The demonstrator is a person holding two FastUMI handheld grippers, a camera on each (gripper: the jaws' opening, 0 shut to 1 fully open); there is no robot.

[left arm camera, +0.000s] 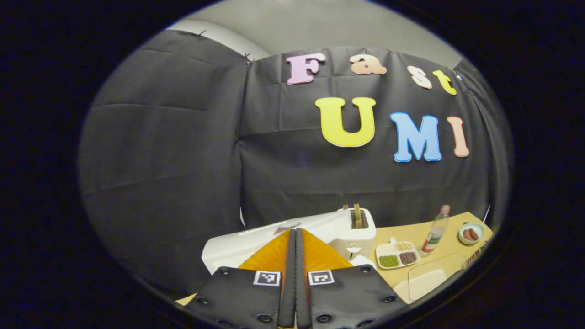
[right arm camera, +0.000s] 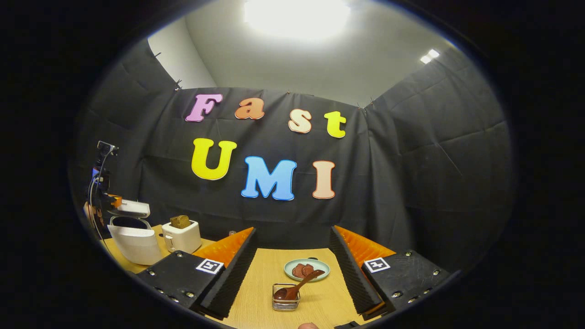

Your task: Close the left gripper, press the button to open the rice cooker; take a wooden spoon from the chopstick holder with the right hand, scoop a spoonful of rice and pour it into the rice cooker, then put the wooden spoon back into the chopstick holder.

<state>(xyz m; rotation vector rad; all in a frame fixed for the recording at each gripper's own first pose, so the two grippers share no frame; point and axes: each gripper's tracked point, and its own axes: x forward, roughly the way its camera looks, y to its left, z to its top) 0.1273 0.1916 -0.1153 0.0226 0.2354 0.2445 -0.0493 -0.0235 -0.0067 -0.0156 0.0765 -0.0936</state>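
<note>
My left gripper (left arm camera: 295, 232) is shut with nothing between its fingers, its tips over the white lid of the rice cooker (left arm camera: 256, 242). In the right gripper view the rice cooker (right arm camera: 135, 244) stands at far left with its lid (right arm camera: 130, 209) raised off the body, and the left gripper (right arm camera: 112, 200) is just above it. My right gripper (right arm camera: 292, 230) is open and holds nothing. Below and ahead of it a wooden spoon (right arm camera: 297, 288) rests with its bowl in a small wire chopstick holder (right arm camera: 285, 299). A white tray (left arm camera: 381, 250) holds grains in compartments.
A white toaster (left arm camera: 358, 233) (right arm camera: 182, 235) with bread stands beside the cooker. A bottle (left arm camera: 436, 230) and a small bowl of sausages (left arm camera: 470, 233) sit on the wooden table (left arm camera: 411, 237). A plate of meat slices (right arm camera: 306, 269) lies behind the wire holder.
</note>
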